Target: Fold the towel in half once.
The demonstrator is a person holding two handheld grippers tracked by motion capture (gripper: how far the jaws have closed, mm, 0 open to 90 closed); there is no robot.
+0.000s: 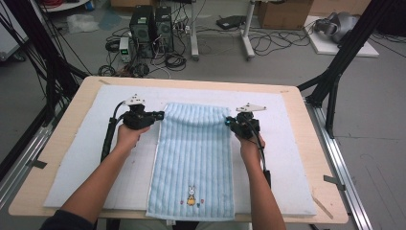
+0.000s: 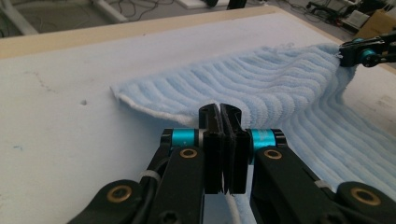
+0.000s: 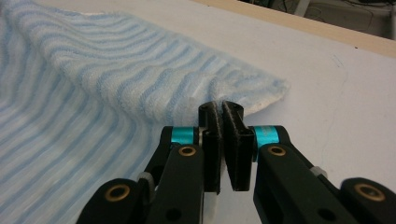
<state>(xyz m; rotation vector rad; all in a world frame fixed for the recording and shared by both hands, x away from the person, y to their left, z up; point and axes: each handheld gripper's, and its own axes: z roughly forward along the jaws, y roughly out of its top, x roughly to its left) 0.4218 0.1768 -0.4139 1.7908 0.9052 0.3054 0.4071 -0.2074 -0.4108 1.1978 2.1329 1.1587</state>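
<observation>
A light blue striped towel [image 1: 194, 153] lies lengthwise on the white mat [image 1: 81, 158], with a small rabbit motif [image 1: 191, 195] near its front end. My left gripper [image 1: 160, 115] is shut on the towel's left edge near the far end. My right gripper [image 1: 229, 120] is shut on the right edge opposite. In the left gripper view, the closed jaws pinch the towel [image 2: 261, 84] at its white hem, and the far end is raised off the mat. The right gripper [image 2: 362, 51] holds the other corner up. In the right gripper view, the closed jaws bite the towel [image 3: 93, 70] at its lifted edge.
The mat covers most of a wooden table [image 1: 313, 158]. Beyond the far edge, computer towers [image 1: 151, 28] and loose cables [image 1: 268, 40] sit on the floor. Black frame struts [image 1: 335, 72] stand at the table's right and left sides.
</observation>
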